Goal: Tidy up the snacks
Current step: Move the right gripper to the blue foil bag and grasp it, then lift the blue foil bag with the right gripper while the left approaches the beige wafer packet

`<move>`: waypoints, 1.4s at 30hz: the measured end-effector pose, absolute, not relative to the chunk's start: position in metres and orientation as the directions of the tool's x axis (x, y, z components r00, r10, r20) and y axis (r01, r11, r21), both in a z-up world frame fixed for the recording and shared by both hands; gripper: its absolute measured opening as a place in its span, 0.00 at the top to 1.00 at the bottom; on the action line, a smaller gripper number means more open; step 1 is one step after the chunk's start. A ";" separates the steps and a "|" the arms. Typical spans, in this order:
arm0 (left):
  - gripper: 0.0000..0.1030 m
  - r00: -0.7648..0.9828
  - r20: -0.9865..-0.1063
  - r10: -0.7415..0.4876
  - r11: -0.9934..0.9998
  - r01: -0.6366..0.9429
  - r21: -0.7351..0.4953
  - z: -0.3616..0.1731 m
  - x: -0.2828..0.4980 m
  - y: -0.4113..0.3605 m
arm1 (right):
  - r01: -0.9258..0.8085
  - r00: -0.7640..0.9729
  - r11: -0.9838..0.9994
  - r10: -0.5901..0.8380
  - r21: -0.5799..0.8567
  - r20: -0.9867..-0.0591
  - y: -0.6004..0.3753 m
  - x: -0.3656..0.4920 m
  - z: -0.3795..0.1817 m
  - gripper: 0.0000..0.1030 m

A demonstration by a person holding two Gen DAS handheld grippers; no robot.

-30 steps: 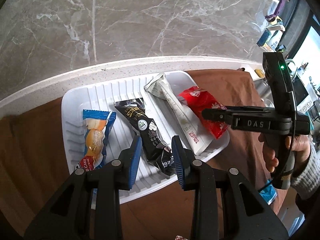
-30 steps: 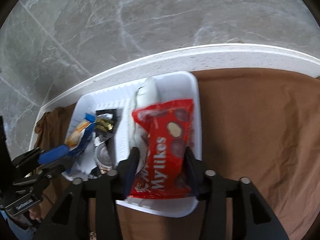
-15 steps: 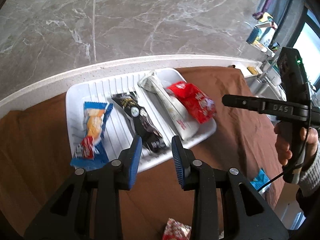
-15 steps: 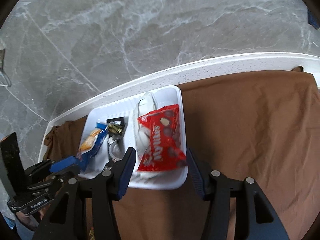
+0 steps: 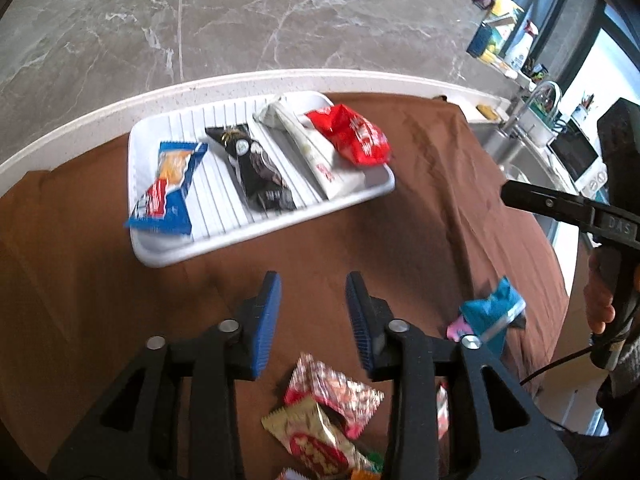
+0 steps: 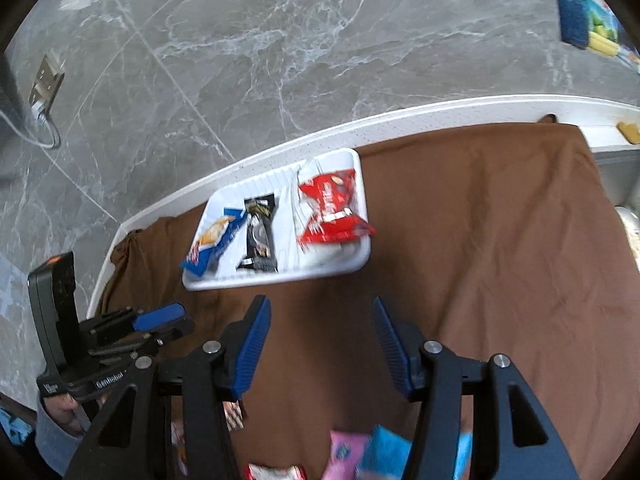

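Note:
A white ribbed tray sits on a brown cloth and holds a blue cake packet, a black bar, a white bar and a red Mylikes bag. My left gripper is open and empty, hanging over bare cloth in front of the tray. My right gripper is open and empty, also in front of the tray. Loose snacks lie near me: a pink-red packet, a gold packet and a teal packet.
The brown cloth covers a white counter against a grey marble wall. A sink with a tap and bottles stand at the far right. The right gripper shows in the left view, the left gripper in the right view.
The right gripper let go of the red Mylikes bag on the tray and opened. Both grippers pulled back from the tray toward me, bringing the loose snacks into view.

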State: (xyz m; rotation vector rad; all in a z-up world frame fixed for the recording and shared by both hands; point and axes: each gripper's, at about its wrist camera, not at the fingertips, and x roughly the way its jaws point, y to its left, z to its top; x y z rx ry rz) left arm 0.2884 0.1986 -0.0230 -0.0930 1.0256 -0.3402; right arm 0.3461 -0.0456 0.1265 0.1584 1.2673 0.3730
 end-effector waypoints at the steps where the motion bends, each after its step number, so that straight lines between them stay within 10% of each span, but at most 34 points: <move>1: 0.55 0.470 -0.822 -0.323 0.943 0.237 -0.234 -0.023 0.281 0.198 | -0.187 0.252 0.933 0.349 0.308 -0.903 -0.049 0.338 0.128 0.44; 16: 0.55 0.378 -0.875 -0.301 0.943 0.255 -0.215 -0.055 0.213 0.200 | -0.166 0.217 0.977 0.168 0.134 -0.961 -0.098 0.243 0.117 0.40; 42: 0.55 0.358 -0.887 -0.293 0.951 0.204 -0.232 -0.066 0.192 0.209 | -0.074 0.119 0.966 0.254 0.246 -0.960 -0.115 0.247 0.083 0.32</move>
